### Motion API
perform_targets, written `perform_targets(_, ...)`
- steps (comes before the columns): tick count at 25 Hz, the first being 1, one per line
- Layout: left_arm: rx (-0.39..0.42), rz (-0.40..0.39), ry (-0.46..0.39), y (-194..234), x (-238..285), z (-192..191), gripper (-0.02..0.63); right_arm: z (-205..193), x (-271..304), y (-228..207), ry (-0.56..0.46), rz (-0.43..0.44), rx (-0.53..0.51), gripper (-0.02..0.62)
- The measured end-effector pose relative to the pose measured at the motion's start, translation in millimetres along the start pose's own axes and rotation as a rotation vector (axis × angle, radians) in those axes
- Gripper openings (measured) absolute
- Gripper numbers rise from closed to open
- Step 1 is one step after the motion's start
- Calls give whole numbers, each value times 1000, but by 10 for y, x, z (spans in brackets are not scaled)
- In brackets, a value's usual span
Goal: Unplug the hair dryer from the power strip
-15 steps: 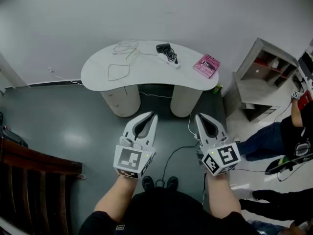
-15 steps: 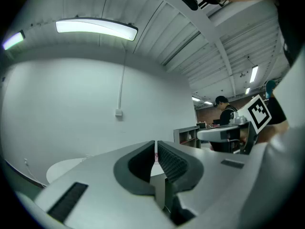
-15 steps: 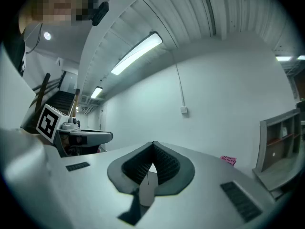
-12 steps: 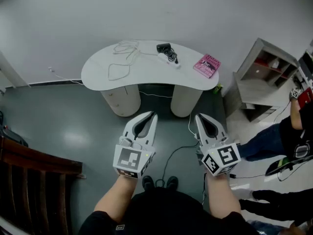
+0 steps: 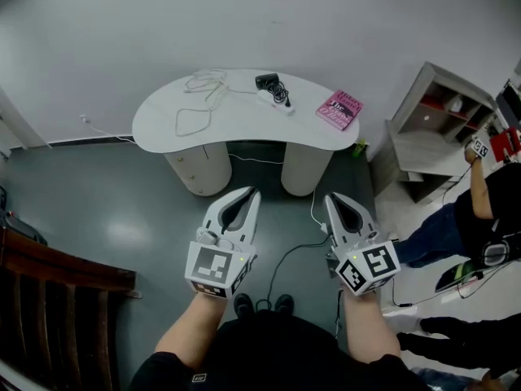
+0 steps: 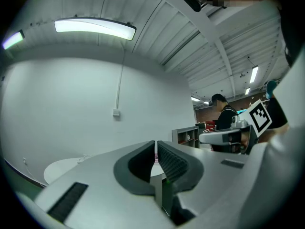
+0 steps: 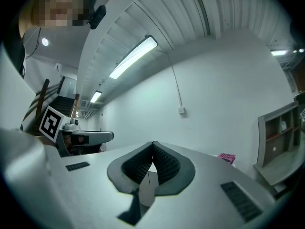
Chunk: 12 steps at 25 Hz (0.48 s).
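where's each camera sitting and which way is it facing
Head view: on the person's head, looking steeply down at the table, both forearms, left gripper and right gripper.
Left gripper view: on that gripper, level toward the wall; its shut fingers show.
Right gripper view: likewise level; shut fingers show.
Shared: the pink book appears in head and right gripper views.

Pink book (image 5: 339, 109): cover print too small to read.

At the bottom centre of the head view, the person wears a black short-sleeved top (image 5: 269, 357) and black shoes (image 5: 262, 304). The left gripper (image 5: 255, 191) and right gripper (image 5: 330, 196) are pale grey, beak-shaped shells with dark ribbed pads, each with a black-and-white marker cube at its rear.
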<state>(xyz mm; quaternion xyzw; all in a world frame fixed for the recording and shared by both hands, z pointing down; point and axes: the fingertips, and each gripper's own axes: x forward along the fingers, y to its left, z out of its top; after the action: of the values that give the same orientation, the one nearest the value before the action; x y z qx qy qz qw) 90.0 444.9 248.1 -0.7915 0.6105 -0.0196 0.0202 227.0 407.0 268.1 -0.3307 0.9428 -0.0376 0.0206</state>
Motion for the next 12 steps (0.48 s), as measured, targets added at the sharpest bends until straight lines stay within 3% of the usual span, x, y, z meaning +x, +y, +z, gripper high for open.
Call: perform_targets(12,-16,16,-17,-532,279,51,28,-62,-309,-457,-7,34,29,34)
